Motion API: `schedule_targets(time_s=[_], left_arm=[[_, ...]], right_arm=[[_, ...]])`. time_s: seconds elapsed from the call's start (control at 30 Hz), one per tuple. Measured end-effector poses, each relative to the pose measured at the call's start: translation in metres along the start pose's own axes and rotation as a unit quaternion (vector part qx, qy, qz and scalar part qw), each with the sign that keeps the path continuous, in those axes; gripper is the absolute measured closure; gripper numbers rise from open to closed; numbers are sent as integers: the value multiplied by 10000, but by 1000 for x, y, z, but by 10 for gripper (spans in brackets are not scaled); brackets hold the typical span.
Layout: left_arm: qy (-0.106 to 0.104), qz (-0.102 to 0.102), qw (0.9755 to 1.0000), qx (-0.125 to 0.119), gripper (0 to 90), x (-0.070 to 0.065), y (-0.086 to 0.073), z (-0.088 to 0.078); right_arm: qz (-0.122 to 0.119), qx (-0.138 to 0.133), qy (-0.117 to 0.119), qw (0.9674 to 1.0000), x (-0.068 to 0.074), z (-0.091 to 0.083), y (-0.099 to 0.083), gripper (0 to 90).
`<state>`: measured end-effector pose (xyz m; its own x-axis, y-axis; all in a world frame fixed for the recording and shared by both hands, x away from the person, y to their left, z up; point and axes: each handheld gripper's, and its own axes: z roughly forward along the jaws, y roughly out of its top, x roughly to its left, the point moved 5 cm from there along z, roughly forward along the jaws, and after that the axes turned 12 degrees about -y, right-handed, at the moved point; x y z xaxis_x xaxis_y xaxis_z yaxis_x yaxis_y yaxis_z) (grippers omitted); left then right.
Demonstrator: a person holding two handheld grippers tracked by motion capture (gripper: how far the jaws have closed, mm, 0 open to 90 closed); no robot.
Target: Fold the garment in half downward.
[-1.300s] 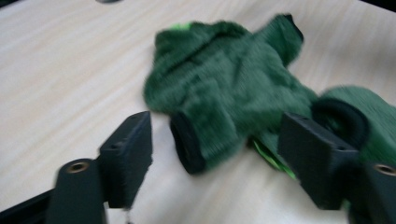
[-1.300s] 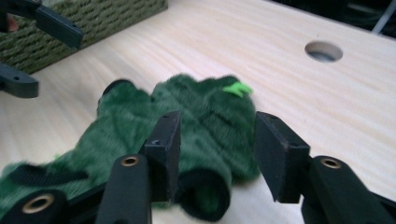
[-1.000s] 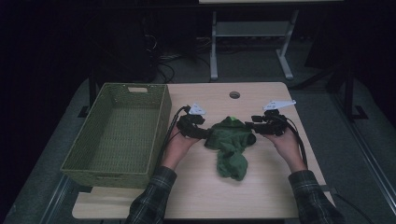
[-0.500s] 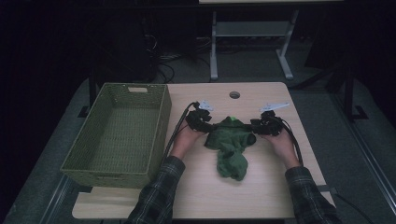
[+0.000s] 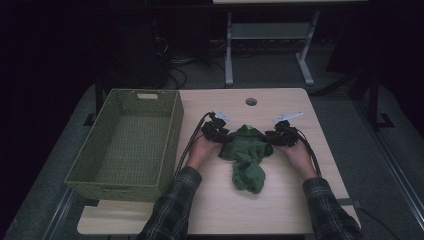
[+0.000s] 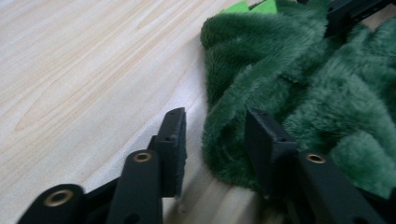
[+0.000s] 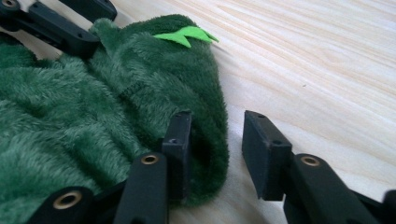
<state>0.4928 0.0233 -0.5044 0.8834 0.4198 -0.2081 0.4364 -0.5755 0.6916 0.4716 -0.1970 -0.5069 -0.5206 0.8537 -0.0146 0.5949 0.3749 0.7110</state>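
I am seeing the left gripper [image 6: 212, 140] straddling the near edge of the green plush garment [image 6: 299, 93]; its jaws have just been closing, part open, one pad on bare tabletop [image 6: 84, 70], fabric between them, not yet pinched. The right gripper [image 7: 212, 140] is likewise closing, part open, one pad sinking into the pile, the fold's edge in the gap. The garment is lying bunched mid-tabletop, deep green, fluffy, with a bright green felt tab [image 7: 186, 35]. The woven basket [image 5: 125, 140] is sitting well left.

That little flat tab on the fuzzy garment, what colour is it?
Bright lime green, lighter than the dark green garment; the tab shows best in the right gripper view.
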Motion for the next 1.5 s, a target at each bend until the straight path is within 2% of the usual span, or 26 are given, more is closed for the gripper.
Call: schedule_targets(time_s=[0.13,0.17,0.3,0.37,0.5,0.67,0.73,0.8,0.87,1.07,1.13,1.2,1.5], left_arm=[[0,-1,10000,-41,683,1,1,2],[7,-7,10000,-58,708,0,1,2],[18,17,10000,20,838,-1,2,3],[27,20,10000,50,869,-2,2,2],[26,1,10000,7,877,-2,3,-1],[68,54,9994,-325,878,-4,14,-13],[72,43,9989,-468,880,-6,19,-19],[106,89,9983,-562,880,-8,24,-24],[106,134,9979,-632,880,-9,29,-29],[198,277,9959,-835,880,-13,45,-45],[219,332,9952,-895,879,-14,49,-50],[224,388,9944,-955,879,-17,52,-55],[89,566,9910,-1206,877,-45,52,-71]], right_arm=[[-27,21,-11,10000,2,2,-1,694],[-43,22,-9,10000,2,3,-1,731],[-58,67,25,10000,4,2,-1,833],[-39,92,30,9999,4,2,0,860],[49,26,45,10000,3,-1,2,868],[96,-195,39,9998,1,-8,9,872],[199,-20,137,9997,-1,-9,13,874],[180,-234,61,9995,-2,-15,22,878],[249,-71,124,9996,-4,-16,29,878],[296,-300,112,9990,-9,-27,47,879],[281,-468,80,9985,-10,-31,52,879],[321,-396,147,9986,-10,-34,54,879],[112,-663,306,9973,2,-56,49,878]])
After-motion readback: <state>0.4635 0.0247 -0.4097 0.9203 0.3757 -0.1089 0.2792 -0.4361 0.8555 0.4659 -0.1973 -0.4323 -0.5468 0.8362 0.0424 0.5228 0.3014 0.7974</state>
